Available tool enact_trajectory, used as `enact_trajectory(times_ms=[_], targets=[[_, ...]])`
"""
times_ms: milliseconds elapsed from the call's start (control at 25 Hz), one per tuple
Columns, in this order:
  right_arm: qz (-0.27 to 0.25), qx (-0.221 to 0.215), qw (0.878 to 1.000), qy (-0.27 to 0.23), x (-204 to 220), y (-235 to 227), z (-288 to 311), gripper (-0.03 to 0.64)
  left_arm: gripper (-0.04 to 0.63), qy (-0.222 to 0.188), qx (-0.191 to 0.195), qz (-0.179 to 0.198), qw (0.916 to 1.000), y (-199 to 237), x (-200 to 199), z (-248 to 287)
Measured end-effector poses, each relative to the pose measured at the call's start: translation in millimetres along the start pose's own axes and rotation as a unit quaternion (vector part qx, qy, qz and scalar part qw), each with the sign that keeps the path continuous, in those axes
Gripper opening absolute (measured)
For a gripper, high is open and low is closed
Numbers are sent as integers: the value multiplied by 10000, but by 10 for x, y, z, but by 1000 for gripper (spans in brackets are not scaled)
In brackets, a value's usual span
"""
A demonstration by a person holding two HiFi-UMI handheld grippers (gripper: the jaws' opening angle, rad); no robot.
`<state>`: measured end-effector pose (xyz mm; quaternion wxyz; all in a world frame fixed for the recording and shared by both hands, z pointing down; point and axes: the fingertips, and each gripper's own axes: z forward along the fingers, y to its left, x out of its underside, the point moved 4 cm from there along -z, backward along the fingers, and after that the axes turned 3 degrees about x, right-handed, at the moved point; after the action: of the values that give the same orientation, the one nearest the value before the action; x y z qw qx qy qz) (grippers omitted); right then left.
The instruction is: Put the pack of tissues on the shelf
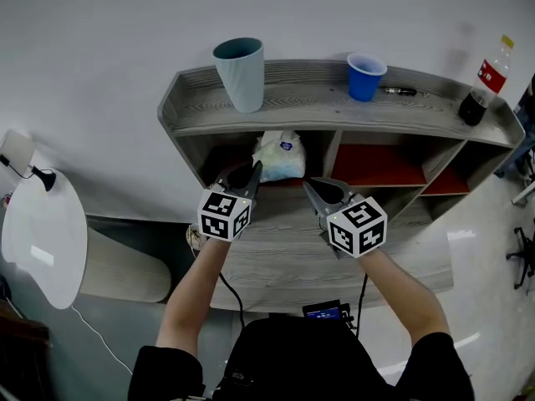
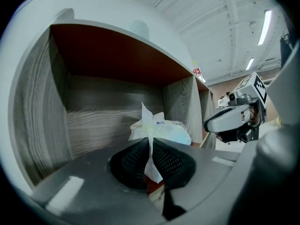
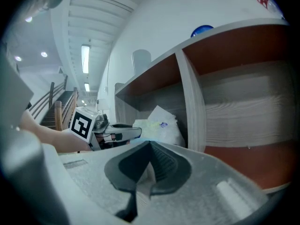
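The pack of tissues (image 1: 280,155), a white plastic-wrapped bundle with a small blue mark, is sitting inside the left compartment of the shelf (image 1: 334,111), close against the divider on that compartment's right side. No view is showing clearly whether its full weight is resting on the compartment floor or whether it is hanging slightly.

The left gripper (image 1: 254,170) is reaching into the mouth of that same compartment. It is clenching a thin upright flap of the pack's wrapper between its dark ribbed pads, with the jaws pressed almost together on the film.

The right gripper (image 1: 311,186) is hovering just outside the shelf, in front of the divider. Its jaws are clenched together with nothing between them, and it is touching neither the pack nor the shelf.

On the shelf's top board, a teal cup (image 1: 240,73) is standing above the left compartment and a blue cup (image 1: 365,77) above the middle one. A cola bottle (image 1: 485,83) is standing at the right end.

The work appears to be in its last step, with the pack already inside the shelf and only the grip remaining. The next move is probably calling for the left jaws to part so the film slips free. The gripper would then draw straight back out of the compartment, slowly enough that a flap clinging to the ribbed pads is not dragging the pack out with it.
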<state>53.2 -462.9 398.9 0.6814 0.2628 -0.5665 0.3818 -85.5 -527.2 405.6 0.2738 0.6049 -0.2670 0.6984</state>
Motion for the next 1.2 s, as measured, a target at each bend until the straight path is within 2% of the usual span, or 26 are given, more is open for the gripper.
enact_trajectory(times_ms=[200, 480, 800, 1200], targets=[[14, -11, 10000, 27, 24, 2, -3, 2, 15, 121, -174, -20, 9998, 25, 48, -10], [31, -29, 10000, 39, 37, -6, -24, 2, 12, 207, -626, -84, 9978, 121, 54, -2], [47, -20, 10000, 55, 63, -23, -72, 2, 29, 226, -689, -140, 9973, 90, 81, -10], [209, -59, 9998, 16, 64, -49, -114, 2, 139, 75, -704, -396, 9967, 119, 73, -50]])
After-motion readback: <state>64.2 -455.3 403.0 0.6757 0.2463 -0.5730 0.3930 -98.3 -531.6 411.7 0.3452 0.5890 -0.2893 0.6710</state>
